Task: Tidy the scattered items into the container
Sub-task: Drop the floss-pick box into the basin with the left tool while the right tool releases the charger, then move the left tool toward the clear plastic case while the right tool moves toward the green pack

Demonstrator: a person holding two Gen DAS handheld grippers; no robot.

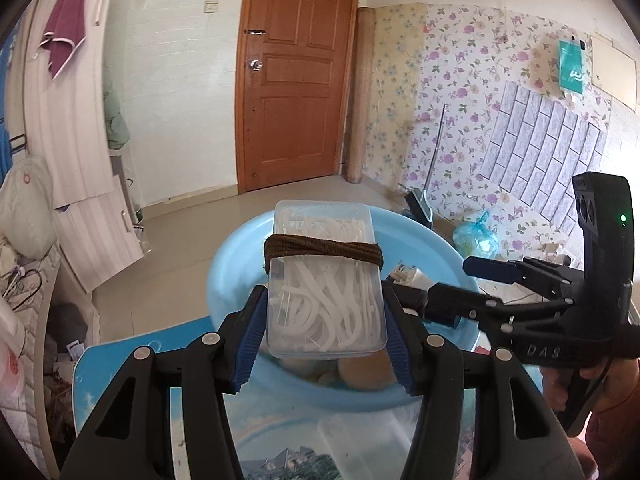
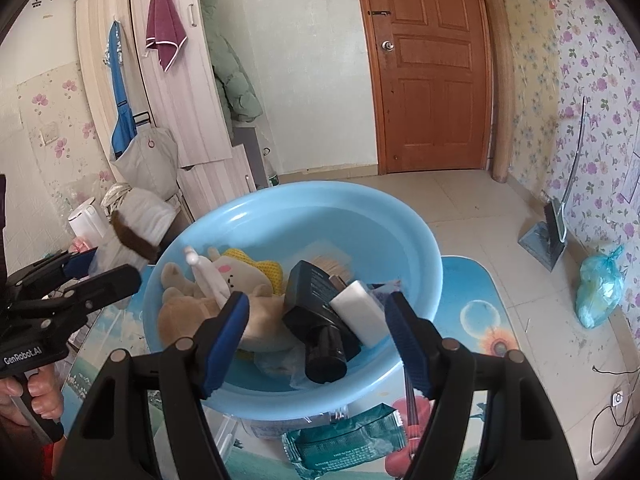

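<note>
Only the left wrist view shows the left gripper (image 1: 326, 312) clamped on a clear floss box (image 1: 325, 280), its blue pads pressed to both long sides. The box is rectangular, full of white floss picks, with a brown hair tie (image 1: 323, 249) wrapped across it. It hangs above the blue basin (image 1: 228, 264), over the near rim. The right gripper (image 1: 472, 284) shows here from the side, reaching over the basin's right edge.

Only the right wrist view looks down into the basin (image 2: 256, 216). Inside lie a tan plush toy (image 2: 188, 312), a white spray bottle (image 2: 208, 276), a yellow sponge (image 2: 268, 268), a black tube (image 2: 316, 312), a white block (image 2: 360, 312) and a brush (image 2: 332, 260). The right gripper (image 2: 316, 320) stands wide, holding nothing, above the near rim. A green packet (image 2: 344, 440) lies on the table (image 2: 472, 292) just below the basin, with a red-handled tool (image 2: 412, 420) beside it.

The table carries a glossy printed cover of sky, bubbles and sunflower. Beyond are a pale tiled floor, a brown panelled door (image 2: 428, 64), floral wallpaper and a pale wood-grain wardrobe (image 2: 176, 80) with a maroon towel (image 2: 164, 32) hung on it.
</note>
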